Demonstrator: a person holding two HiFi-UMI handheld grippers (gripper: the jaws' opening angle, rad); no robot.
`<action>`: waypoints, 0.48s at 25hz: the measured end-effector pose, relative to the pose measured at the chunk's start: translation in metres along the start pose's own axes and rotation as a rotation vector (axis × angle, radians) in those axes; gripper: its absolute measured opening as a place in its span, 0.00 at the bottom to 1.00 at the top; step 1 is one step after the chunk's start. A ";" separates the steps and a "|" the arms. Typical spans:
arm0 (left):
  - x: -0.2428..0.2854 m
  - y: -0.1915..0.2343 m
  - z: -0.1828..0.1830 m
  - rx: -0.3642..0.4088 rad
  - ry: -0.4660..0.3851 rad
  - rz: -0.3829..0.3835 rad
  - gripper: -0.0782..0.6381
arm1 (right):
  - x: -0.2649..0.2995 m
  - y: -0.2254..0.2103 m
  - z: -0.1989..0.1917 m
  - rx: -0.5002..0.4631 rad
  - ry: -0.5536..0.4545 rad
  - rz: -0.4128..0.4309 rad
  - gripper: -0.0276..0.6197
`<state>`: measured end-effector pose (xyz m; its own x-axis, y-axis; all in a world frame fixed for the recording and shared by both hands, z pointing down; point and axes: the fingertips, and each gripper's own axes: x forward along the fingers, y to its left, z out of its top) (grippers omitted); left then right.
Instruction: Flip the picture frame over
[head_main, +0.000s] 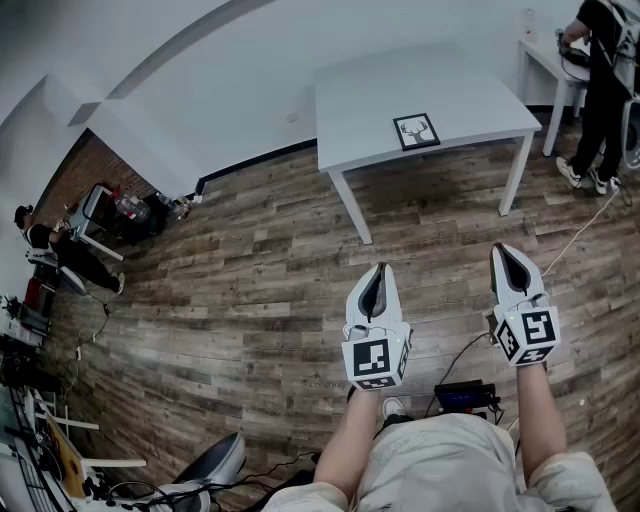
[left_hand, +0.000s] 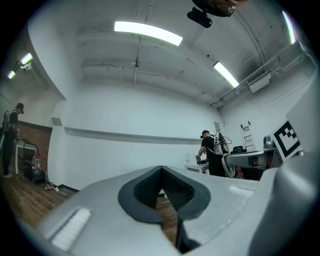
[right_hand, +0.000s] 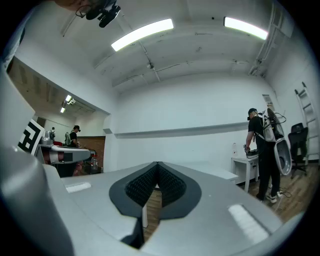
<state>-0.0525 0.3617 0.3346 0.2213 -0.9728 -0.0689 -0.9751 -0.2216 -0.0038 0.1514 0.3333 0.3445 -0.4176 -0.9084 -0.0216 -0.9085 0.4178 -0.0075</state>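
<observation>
A black picture frame (head_main: 416, 131) with a deer-head print lies face up near the front edge of a white table (head_main: 380, 90), far ahead in the head view. My left gripper (head_main: 377, 272) and right gripper (head_main: 508, 254) are held level over the wood floor, well short of the table, both shut with nothing between the jaws. In the left gripper view the left gripper's (left_hand: 161, 172) tips meet. The right gripper (right_hand: 157, 167) in its own view is likewise shut and empty. The frame does not show in either gripper view.
A person (head_main: 600, 70) stands at a small white table (head_main: 548, 55) at the far right. Another person (head_main: 55, 250) is by a cart (head_main: 120, 210) at the left. Cables and a device (head_main: 462, 397) lie on the floor by my feet.
</observation>
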 end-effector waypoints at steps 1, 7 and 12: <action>0.001 0.000 0.001 0.000 0.000 0.000 0.11 | 0.000 0.000 0.001 0.000 -0.001 -0.002 0.08; 0.005 -0.004 0.001 0.003 0.001 -0.001 0.11 | 0.002 -0.004 -0.002 0.001 0.000 -0.001 0.08; 0.014 -0.011 0.002 0.009 0.005 -0.002 0.11 | 0.007 -0.012 -0.003 0.008 0.004 0.006 0.08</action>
<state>-0.0392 0.3508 0.3317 0.2231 -0.9727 -0.0635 -0.9748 -0.2228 -0.0129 0.1594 0.3221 0.3477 -0.4231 -0.9059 -0.0178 -0.9058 0.4234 -0.0151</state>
